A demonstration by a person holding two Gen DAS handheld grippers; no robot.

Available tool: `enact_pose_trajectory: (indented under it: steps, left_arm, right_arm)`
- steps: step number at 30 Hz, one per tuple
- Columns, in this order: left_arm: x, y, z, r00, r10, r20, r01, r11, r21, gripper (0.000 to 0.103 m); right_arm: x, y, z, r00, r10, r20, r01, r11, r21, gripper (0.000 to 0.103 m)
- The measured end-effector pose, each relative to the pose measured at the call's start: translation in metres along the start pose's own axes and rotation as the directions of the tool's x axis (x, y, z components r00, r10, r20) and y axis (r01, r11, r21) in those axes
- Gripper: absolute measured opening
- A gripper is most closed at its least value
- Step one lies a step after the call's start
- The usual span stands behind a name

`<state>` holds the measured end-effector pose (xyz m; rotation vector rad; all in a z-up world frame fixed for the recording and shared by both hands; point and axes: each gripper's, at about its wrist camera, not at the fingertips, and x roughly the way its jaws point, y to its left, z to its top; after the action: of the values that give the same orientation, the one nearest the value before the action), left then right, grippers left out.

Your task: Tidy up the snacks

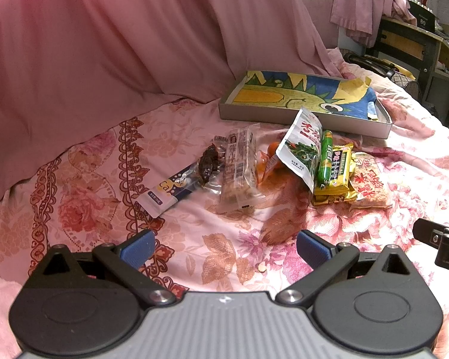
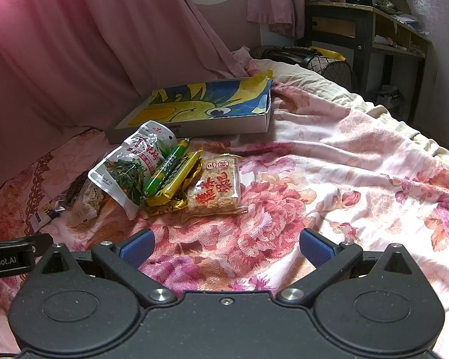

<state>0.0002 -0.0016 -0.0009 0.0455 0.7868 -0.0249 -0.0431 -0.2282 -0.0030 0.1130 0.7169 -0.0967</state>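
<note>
Several snack packets lie in a heap on the floral bedspread. A white vegetable pouch (image 1: 302, 149) (image 2: 134, 164) leans on a green sausage stick (image 1: 325, 158) (image 2: 164, 167), yellow bars (image 1: 338, 170) (image 2: 179, 176) and a rice cake pack (image 1: 371, 182) (image 2: 215, 188). Left of them sit a clear nut bar wrapper (image 1: 239, 167) and a dark blue sachet (image 1: 170, 191). Behind stands a shallow box (image 1: 272, 119) (image 2: 224, 125) lined with a fish drawing. My left gripper (image 1: 226, 248) and right gripper (image 2: 226, 246) both hover open short of the heap, holding nothing.
A pink curtain (image 1: 104, 45) hangs along the left side of the bed. A dark desk (image 2: 359, 30) and a handbag (image 2: 323, 59) stand beyond the bed's far end. Bare bedspread (image 2: 359, 179) stretches to the right of the snacks.
</note>
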Motion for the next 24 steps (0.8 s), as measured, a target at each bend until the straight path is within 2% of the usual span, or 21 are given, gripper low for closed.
enact_pose_trajectory:
  steps: [6, 12, 16, 24]
  left_arm:
    - [0.000, 0.002, -0.002, 1.000, 0.001, -0.005, -0.001, 1.000, -0.010, 0.103]
    - [0.008, 0.010, -0.006, 0.999, -0.014, -0.033, 0.011, 0.997, -0.076, 0.103]
    - [0.014, 0.015, 0.000, 0.996, -0.055, -0.076, 0.048, 0.995, -0.092, 0.103]
    - [0.027, 0.028, 0.020, 0.988, -0.099, -0.121, 0.082, 0.987, -0.137, 0.103]
  right_arm:
    - [-0.001, 0.000, -0.002, 1.000, 0.007, 0.004, -0.007, 1.000, 0.004, 0.102]
    - [0.000, -0.001, -0.001, 1.000, -0.007, 0.000, 0.007, 1.000, 0.023, 0.102]
    - [-0.002, 0.000, 0.002, 1.000, -0.018, 0.001, 0.018, 1.000, 0.012, 0.102]
    - [-0.008, 0.002, 0.015, 0.998, 0.028, 0.052, -0.026, 0.999, -0.043, 0.102]
